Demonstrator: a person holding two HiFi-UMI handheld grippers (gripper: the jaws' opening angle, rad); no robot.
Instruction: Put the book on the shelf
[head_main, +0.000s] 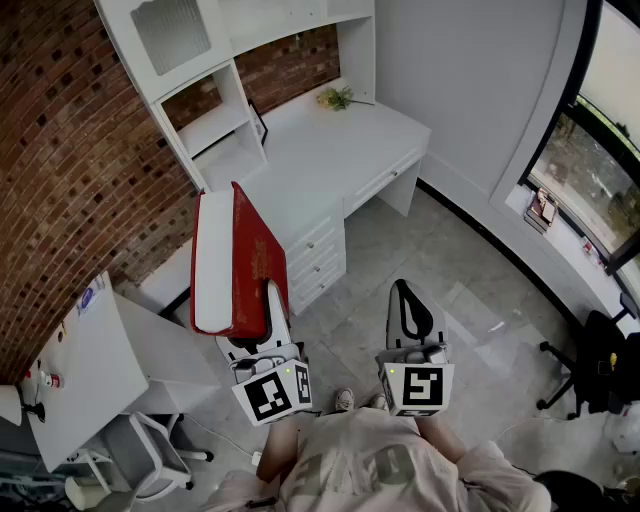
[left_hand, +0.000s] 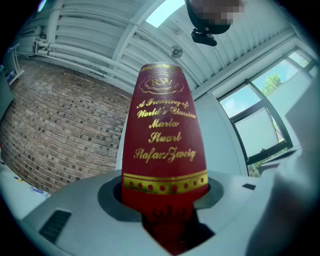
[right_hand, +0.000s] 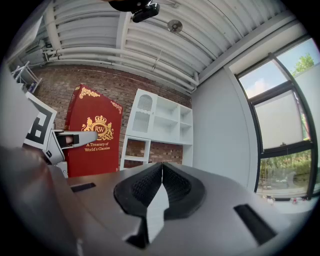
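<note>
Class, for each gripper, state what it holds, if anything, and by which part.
The left gripper holds the red book at the bottom end of its spine, jaws across the covers. The right gripper is shut and empty.

brick wall (head_main: 70, 150) | white desk (head_main: 330, 140) with drawers | floor (head_main: 470, 290) perhaps pale tile | windows (head_main: 590, 165) at right

We wear a pale beige shirt (head_main: 385, 465) with large faded print across it, and a light-coloured shoe (head_main: 344, 400) shows just beyond its hem. Our left gripper (head_main: 270, 300) and right gripper (head_main: 408, 300) share a light grey moulded housing, and the left cube (head_main: 272, 392) and right cube (head_main: 420, 388) are white with black square markers and a small green indicator light. The right gripper's fingers are lined with black ribbed pads (right_hand: 142, 187), with dark rectangular slots recessed in the grey shell on either side.
</note>
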